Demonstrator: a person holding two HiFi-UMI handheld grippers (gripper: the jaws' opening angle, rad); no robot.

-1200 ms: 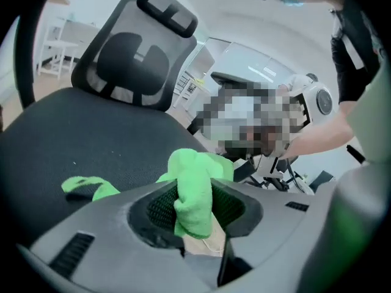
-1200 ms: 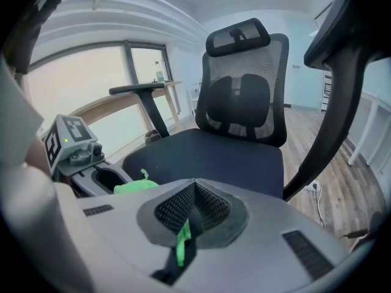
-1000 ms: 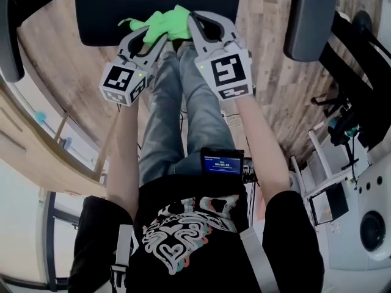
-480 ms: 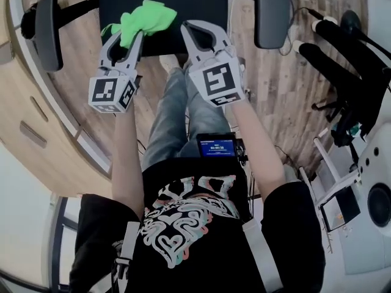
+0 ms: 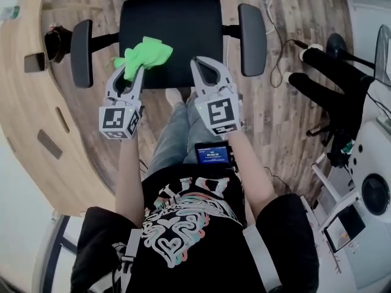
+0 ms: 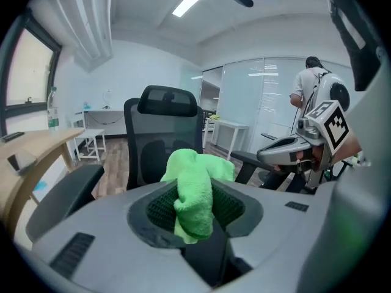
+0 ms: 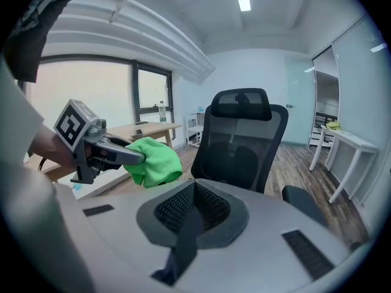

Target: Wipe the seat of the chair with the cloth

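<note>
Over the last 1 second the view has drawn back from the chair: the seat (image 5: 177, 35), which filled the top of the head view, now shows whole with both armrests. The cloth (image 5: 146, 55) has shifted from the middle of the seat's front edge to its front left part.

At the far left is a wooden desk (image 5: 24, 108), then the left armrest (image 5: 81, 54). Just right of it the left gripper (image 5: 132, 72) has its jaws closed down on the green cloth, and its own view shows a fold pinched between the pads with the rest bulging out ahead (image 6: 194, 188). The cloth lies over the seat's front left area, but no view settles whether it presses on the seat or hangs just above it. Further right, the right gripper (image 5: 201, 69) sits over the seat's front edge with its jaws fully closed and nothing between them (image 7: 194, 209), touching nothing that I can see.

The main risk is the grip. Only 1 fold is pinched, so dragging the wad over the seat could tug it free. The chair could also turn or slide under a push, since the right gripper is not steadying it. A sweep to the left may knock the left armrest.
</note>
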